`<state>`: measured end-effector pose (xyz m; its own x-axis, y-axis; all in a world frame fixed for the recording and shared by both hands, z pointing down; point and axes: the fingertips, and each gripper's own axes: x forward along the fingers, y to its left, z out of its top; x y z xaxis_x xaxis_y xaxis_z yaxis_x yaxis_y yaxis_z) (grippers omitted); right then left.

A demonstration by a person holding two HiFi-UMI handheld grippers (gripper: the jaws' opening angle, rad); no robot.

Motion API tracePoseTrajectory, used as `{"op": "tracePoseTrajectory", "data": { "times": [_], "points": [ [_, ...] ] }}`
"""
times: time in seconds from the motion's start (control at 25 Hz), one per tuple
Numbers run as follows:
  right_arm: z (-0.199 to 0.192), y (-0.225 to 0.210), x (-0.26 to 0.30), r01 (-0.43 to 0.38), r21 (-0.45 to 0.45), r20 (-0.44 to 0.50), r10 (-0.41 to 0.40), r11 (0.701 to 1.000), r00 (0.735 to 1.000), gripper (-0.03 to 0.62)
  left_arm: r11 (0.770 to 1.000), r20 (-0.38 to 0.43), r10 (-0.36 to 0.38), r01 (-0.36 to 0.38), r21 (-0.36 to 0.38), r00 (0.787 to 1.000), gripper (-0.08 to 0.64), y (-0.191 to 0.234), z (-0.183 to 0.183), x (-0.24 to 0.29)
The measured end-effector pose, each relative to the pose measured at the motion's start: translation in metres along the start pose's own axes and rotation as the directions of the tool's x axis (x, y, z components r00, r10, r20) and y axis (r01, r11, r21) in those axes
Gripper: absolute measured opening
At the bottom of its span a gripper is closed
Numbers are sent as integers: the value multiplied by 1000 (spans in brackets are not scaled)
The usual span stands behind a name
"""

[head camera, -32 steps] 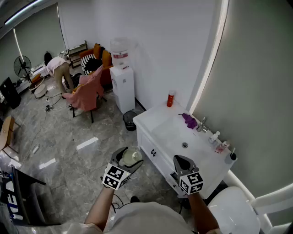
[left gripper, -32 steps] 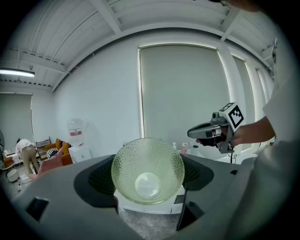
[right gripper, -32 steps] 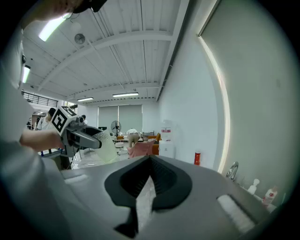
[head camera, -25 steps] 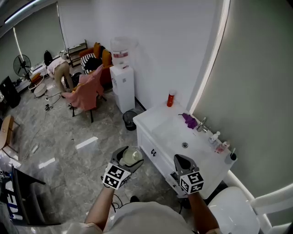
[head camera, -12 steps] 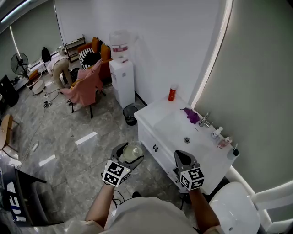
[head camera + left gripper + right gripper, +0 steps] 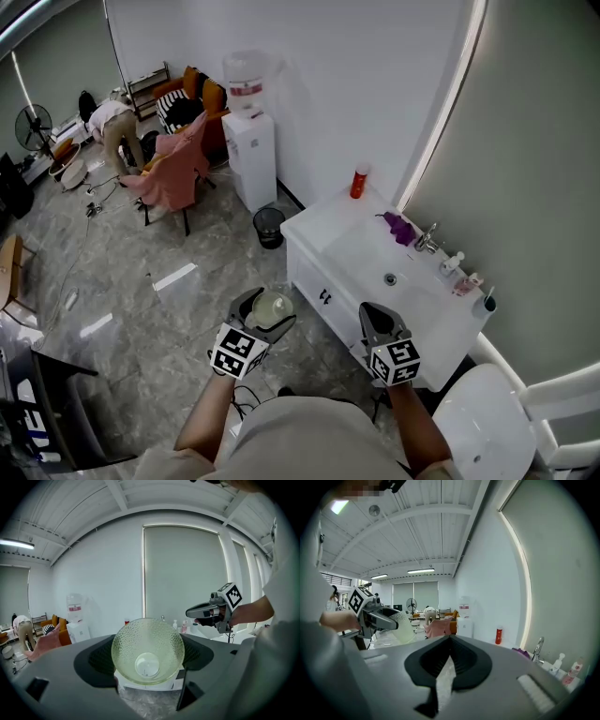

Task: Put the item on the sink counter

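A clear, dimpled glass bowl (image 6: 270, 307) sits sideways between the jaws of my left gripper (image 6: 267, 306), which is shut on it, held over the floor to the left of the white sink counter (image 6: 328, 228). In the left gripper view the bowl (image 6: 147, 651) fills the gap of the gripper (image 6: 148, 657), its mouth facing the camera. My right gripper (image 6: 376, 317) hovers over the counter's near edge, shut and empty; its jaws (image 6: 449, 642) meet at a thin slit. The right gripper view shows the left gripper (image 6: 393, 618) and the bowl (image 6: 406, 631) at the left.
On the counter stand a red bottle (image 6: 358, 183), a purple cloth (image 6: 400, 227), a faucet (image 6: 429, 238) and small bottles (image 6: 465, 278). A water dispenser (image 6: 251, 150), a bin (image 6: 269, 225), a pink-draped chair (image 6: 173, 175) and a bending person (image 6: 108, 127) are farther left. A toilet (image 6: 483, 422) sits near right.
The head view has shifted slightly, so the sink counter sits a little farther right and lower in frame. Both grippers keep their poses, and the bowl stays in the left one.
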<state>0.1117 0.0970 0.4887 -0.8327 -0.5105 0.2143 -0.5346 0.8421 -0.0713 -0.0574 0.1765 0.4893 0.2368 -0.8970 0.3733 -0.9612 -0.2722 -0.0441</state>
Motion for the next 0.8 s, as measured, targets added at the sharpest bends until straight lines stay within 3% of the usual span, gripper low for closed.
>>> {"op": "tracePoseTrajectory", "data": {
  "times": [0.44,0.8],
  "points": [
    [-9,18,17,33,19,-15,-33,999,999,11,999,-16,-40,40,0,999,394,23,-16,-5],
    [-12,0,40,27,31,-26,-27,999,999,11,999,-22,-44,44,-7,999,394,34,-16,21]
  ]
}}
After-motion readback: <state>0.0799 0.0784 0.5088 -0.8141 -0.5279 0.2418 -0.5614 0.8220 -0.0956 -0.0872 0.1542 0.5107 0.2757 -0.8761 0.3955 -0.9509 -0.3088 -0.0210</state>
